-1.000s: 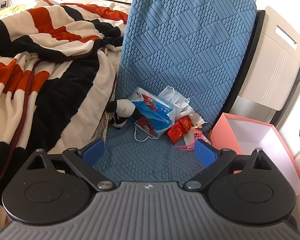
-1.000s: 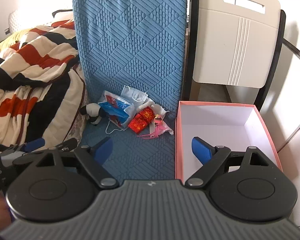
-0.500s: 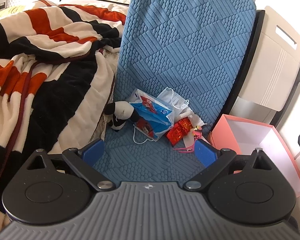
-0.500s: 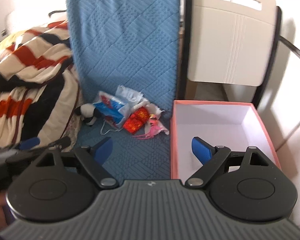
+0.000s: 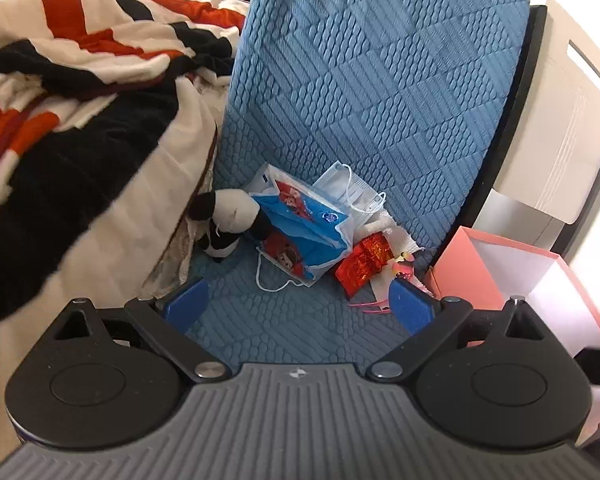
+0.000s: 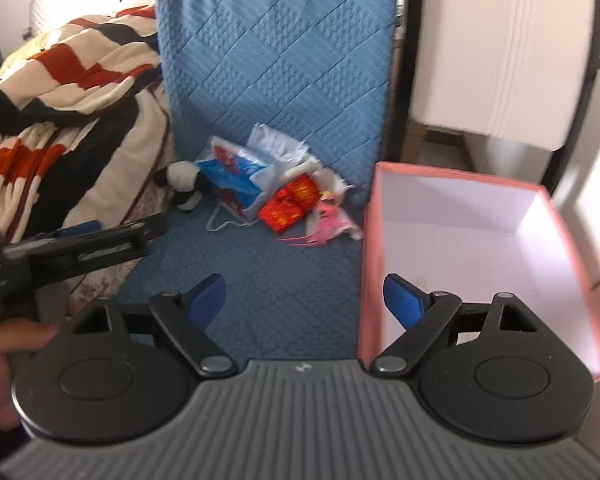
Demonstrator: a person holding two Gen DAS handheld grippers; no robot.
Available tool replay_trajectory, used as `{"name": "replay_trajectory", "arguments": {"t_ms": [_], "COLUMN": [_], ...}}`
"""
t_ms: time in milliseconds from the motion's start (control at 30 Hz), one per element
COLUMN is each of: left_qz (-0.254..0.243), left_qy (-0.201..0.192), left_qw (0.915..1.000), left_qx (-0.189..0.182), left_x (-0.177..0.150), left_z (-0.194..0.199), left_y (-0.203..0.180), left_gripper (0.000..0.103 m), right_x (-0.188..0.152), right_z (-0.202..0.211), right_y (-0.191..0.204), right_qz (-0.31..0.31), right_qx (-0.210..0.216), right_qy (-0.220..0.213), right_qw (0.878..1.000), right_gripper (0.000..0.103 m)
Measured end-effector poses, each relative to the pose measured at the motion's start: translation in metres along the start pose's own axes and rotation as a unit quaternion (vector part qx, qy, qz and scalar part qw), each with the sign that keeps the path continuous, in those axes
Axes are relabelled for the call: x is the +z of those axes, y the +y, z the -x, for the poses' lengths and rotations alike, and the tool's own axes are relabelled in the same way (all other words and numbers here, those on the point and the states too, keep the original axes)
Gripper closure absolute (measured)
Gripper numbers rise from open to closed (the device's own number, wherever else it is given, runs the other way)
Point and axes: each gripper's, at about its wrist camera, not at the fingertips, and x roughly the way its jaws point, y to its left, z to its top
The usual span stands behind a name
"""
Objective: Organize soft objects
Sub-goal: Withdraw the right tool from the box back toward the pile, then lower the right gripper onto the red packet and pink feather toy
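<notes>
Left wrist view: the left gripper (image 5: 298, 306) hangs with its jaws spread wide and nothing between them, over the blue mat (image 5: 296, 328) and aimed at the pile just ahead. That pile sits where the mat bends up against the wall: a plush toy (image 5: 228, 226) at the left edge, touching the striped blanket (image 5: 80, 152), then a blue bag (image 5: 304, 228) lying over a face mask (image 5: 348, 192), a red packet (image 5: 366, 262) and a pink toy (image 5: 400, 270) on the right. The right gripper (image 6: 304, 300) is likewise released and empty, straddling the near wall of the pink box (image 6: 370, 264), which stands empty beside the mat, just right of the pile. The chief risk, I judge, is the tangle itself: the things overlap, so a grab at the bag could drag the mask along by its loops (one loop trails loose on the mat toward the left claw) and spill the rest. The plush toy is half tucked under the blanket's edge, so closing there may catch blanket instead of toy. The packet looks slick and may slip from the pads. The right claw also sits close to the box wall; a careless descent could knock the light box away from the mat or tip it, and the two grippers, near each other, could collide over the pile.
</notes>
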Motion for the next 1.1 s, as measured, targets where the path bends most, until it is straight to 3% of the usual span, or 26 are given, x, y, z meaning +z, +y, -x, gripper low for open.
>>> {"name": "replay_trajectory", "arguments": {"t_ms": [167, 367, 467, 533, 600, 667, 800, 1100], "left_qz": [0.014, 0.039, 0.044, 0.049, 0.056, 0.059, 0.059, 0.07], "left_qy": [0.005, 0.012, 0.016, 0.021, 0.023, 0.024, 0.018, 0.003], "left_qw": [0.9999, 0.9992, 0.9989, 0.9985, 0.998, 0.9978, 0.9974, 0.9962], "left_qx": [-0.006, -0.002, 0.005, 0.011, 0.016, 0.018, 0.038, 0.053], "left_x": [-0.003, -0.001, 0.003, 0.005, 0.008, 0.011, 0.018, 0.035], "left_z": [-0.025, -0.055, -0.072, -0.084, -0.095, -0.104, -0.12, -0.142], "left_y": [0.006, 0.013, 0.016, 0.019, 0.022, 0.024, 0.029, 0.037], "left_gripper": [0.004, 0.004, 0.004, 0.004, 0.005, 0.006, 0.006, 0.008], "right_x": [-0.014, -0.024, -0.026, -0.024, -0.02, -0.018, -0.016, 0.002], "right_z": [-0.032, -0.071, -0.09, -0.1, -0.106, -0.113, -0.136, -0.176], "right_y": [-0.002, 0.004, 0.007, 0.007, 0.009, 0.011, 0.012, 0.003], "right_qz": [-0.03, -0.025, -0.022, -0.023, -0.008, 0.002, 0.013, 0.002], "right_qx": [0.048, 0.052, 0.05, 0.053, 0.05, 0.041, 0.021, 0.005], "right_qy": [-0.004, -0.025, -0.043, -0.048, -0.062, -0.069, -0.056, -0.053], "right_qw": [0.998, 0.998, 0.998, 0.997, 0.997, 0.997, 0.998, 0.999], "right_gripper": [0.015, 0.017, 0.032, 0.036, 0.047, 0.053, 0.072, 0.073]}}
